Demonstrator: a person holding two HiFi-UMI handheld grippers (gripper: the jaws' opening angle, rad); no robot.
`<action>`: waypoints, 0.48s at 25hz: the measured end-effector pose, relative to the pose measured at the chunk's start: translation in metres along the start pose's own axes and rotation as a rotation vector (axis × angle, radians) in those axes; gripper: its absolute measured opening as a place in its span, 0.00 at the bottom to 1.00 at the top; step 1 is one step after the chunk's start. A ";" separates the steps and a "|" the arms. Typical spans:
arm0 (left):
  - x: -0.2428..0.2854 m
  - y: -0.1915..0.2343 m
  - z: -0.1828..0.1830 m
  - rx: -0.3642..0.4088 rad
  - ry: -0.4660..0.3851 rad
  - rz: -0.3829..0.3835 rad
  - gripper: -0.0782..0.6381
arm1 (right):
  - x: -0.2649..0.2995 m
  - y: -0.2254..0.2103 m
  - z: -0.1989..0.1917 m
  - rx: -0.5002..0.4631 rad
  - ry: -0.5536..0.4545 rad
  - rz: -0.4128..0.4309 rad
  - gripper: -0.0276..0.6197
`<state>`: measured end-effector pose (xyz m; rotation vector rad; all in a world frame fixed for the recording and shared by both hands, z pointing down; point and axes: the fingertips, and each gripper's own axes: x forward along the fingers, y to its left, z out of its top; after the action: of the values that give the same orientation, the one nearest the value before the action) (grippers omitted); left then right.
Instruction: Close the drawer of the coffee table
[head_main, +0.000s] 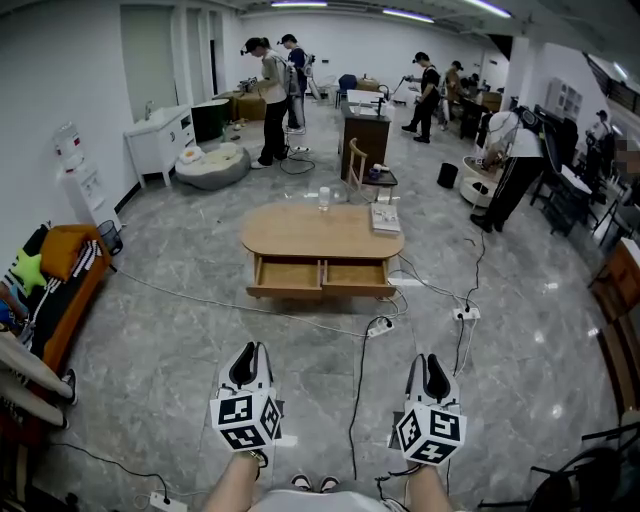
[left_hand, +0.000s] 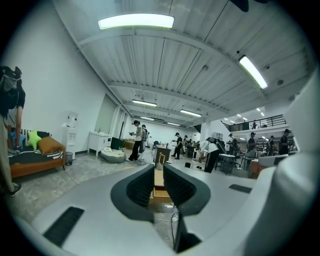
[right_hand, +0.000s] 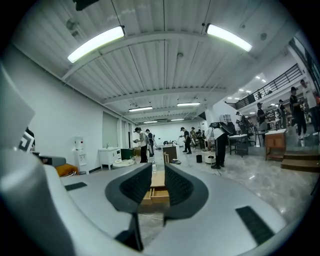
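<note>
**Drawer Pulled Out, Far Off Across the Floor**

Left fingers: nearly together, only a thin slit, nothing in it. Right fingers: a thin slit too, also with nothing inside. No need to grab anything here, so no wide opening.

Both held low and level, side by side and well apart: left gripper on the left, right gripper on the right. Pointed straight ahead at the coffee table, probably to line up for the push. Seen through both slits: the light wood of that table.

Further out, well apart from both grippers, across the grey floor: the drawer. Pulled out of the table's near side, open on top, two boxes side by side. Not closed yet. Nothing touching it.

On the table top: a clear bottle and a flat book-like thing, back from the drawer, so not in the way. On the floor near the table: a white plug box with cables, worth stepping over.

Next, most likely: a walk closer, fingertips flat on the drawer front, then a straight push in. Nearly closed fingers good for that, like one blunt stick.
</note>
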<state>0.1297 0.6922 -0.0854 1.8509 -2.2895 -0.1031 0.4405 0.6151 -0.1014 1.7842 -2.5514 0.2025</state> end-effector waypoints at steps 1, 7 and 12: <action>0.000 0.000 0.000 0.000 0.000 -0.001 0.18 | 0.000 0.000 0.001 0.001 -0.001 0.003 0.17; -0.002 -0.002 0.004 0.021 -0.012 -0.017 0.37 | -0.002 0.000 0.003 -0.004 -0.013 -0.003 0.29; 0.000 -0.003 0.001 0.033 0.007 -0.041 0.53 | 0.000 -0.001 0.002 -0.010 -0.016 -0.004 0.44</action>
<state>0.1321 0.6910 -0.0869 1.9111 -2.2623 -0.0648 0.4417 0.6145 -0.1032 1.7942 -2.5552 0.1759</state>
